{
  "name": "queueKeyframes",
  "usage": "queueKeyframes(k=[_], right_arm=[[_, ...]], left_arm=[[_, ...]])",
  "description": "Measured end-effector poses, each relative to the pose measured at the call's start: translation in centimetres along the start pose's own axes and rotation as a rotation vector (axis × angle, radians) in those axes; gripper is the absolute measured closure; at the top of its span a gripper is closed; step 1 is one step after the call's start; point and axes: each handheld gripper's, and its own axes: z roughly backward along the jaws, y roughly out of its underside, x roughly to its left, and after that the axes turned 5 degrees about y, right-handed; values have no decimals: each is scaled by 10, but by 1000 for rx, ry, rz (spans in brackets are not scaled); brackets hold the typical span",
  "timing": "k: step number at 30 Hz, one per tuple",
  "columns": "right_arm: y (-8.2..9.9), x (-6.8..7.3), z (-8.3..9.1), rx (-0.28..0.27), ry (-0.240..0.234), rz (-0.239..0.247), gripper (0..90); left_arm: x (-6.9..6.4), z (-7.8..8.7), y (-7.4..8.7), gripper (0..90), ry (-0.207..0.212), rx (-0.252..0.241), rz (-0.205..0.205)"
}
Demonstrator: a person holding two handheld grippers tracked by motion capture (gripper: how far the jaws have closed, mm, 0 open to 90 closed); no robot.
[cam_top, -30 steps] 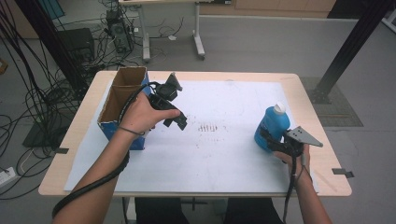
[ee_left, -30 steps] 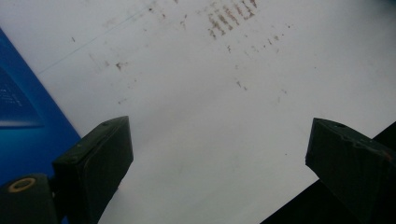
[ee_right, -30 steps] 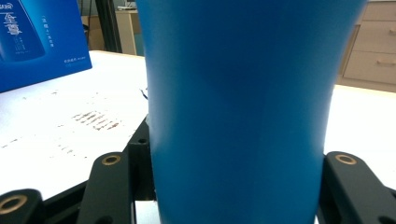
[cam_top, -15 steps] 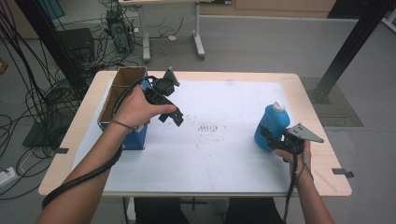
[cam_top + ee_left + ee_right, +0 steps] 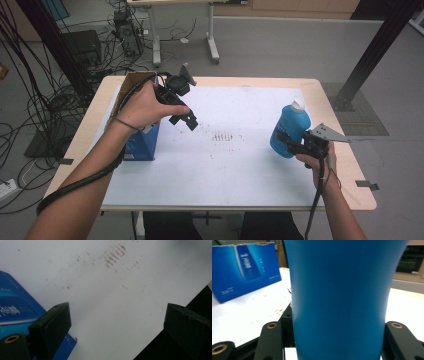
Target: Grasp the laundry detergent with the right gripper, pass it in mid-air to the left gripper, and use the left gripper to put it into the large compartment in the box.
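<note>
Lab floor with cables, wooden table with a white sheet point(image 5: 250, 170) on top. Blue plastic bottle with white cap point(image 5: 289, 129) stands upright at right centre of the high view, long axis vertical, clamped between the right gripper point(image 5: 290, 143) jaws. Open blue cardboard box point(image 5: 142, 142) sits at left; that's likely the destination, well apart to the bottom's left. Left gripper point(image 5: 186, 119) hovers by the box, jaws wide, empty. Right gripper view shows jaws flanking the bottle point(image 5: 339, 300); left gripper view shows the box corner point(image 5: 15, 307).

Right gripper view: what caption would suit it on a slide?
Right gripper shut on a blue bottle, a blue box behind on the white table.
</note>
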Motion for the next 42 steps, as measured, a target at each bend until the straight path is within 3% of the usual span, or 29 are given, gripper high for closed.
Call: queueKeyframes(k=[10, 13, 14, 16, 22, 26, 35, 42], right_arm=[[-21, 6, -1, 13, -121, 25, 441], [-26, 7, -1, 12, -156, 11, 440], [-29, 7, -1, 5, -186, -1, 441], [-32, 8, -1, 2, -204, -3, 441], [-47, 10, -3, 1, -300, 14, 440], [-61, 11, -5, -4, -389, 6, 440], [-83, 13, -9, -3, -509, 24, 440], [-89, 19, -14, 16, -593, 32, 440]], left_arm=[[-8, 16, -6, 79, 9, 4, -104], [-11, 21, -8, 79, 15, 3, -142], [-12, 22, -9, 79, 16, 5, -152], [-15, 24, -10, 79, 21, 9, -184], [-21, 28, -13, 80, 21, 7, -242], [-24, 31, -14, 80, 30, -5, -264], [-27, 41, -14, 80, 59, -20, -336], [-27, 47, -17, 80, 75, -8, -379]])
